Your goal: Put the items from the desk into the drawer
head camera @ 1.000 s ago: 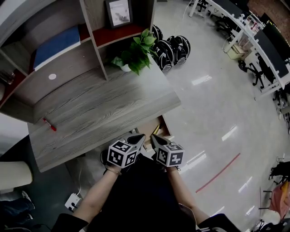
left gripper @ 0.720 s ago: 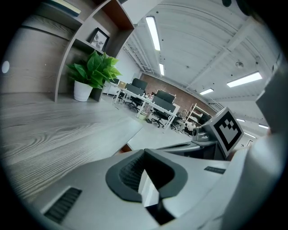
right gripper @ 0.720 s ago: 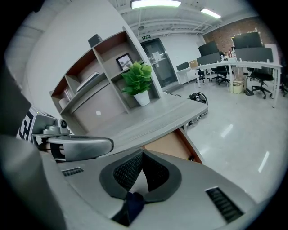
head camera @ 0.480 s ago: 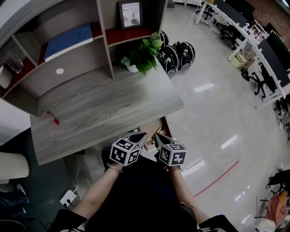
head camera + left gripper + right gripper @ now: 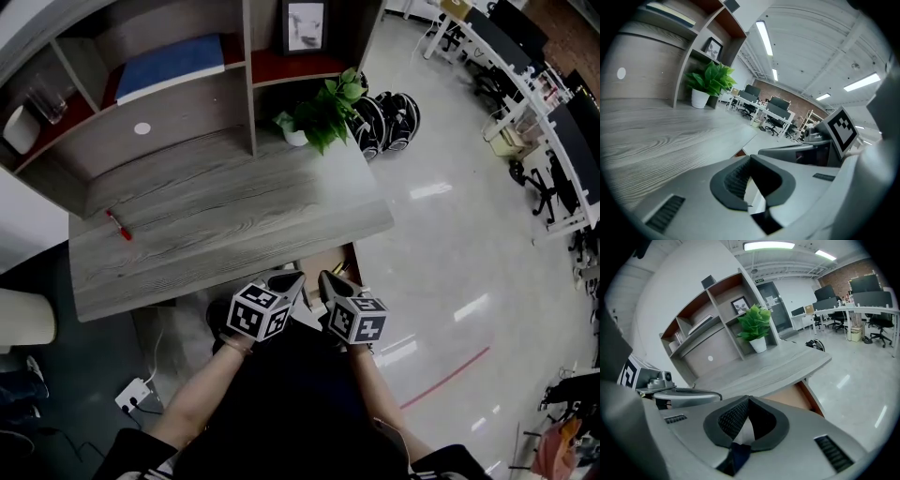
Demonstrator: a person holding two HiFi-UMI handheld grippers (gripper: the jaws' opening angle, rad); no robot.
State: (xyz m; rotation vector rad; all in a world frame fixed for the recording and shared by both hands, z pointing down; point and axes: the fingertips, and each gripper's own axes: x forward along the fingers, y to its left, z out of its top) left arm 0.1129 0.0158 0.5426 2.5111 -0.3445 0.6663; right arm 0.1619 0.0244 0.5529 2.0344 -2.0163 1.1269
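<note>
**Both grippers shut and empty at the desk's near edge**

The person holds the left gripper point(image 5: 289, 281) and the right gripper point(image 5: 328, 279) side by side, close in front of the body, just off the near edge of the desk point(image 5: 234, 220). Both point forward and somewhat downward. In the left gripper view the two jaws meet at their tips and nothing sits between the pads. The right gripper view shows the same: jaws together, nothing held. A marker cube tops each tool and faces the head camera.

The drawer point(image 5: 323, 262) stands pulled out under the desk's right end, just ahead of the gripper tips. Its brown inside shows in the right gripper view past the closed jaws. What lies in it cannot be made out.

A red pen point(image 5: 118, 225) lies on the left part of the desktop, close to the foot of the hutch point(image 5: 187, 112) and well apart from both grippers and from the drawer.

A plant point(image 5: 323, 111) in a white pot stands at the back right corner of the desk. On the hutch shelves a blue book point(image 5: 183, 64) lies flat, and a picture frame point(image 5: 305, 25) stands upright in the compartment to its right. Two black hoverboards point(image 5: 389, 117) stand on the shiny floor just beyond the plant.
</note>
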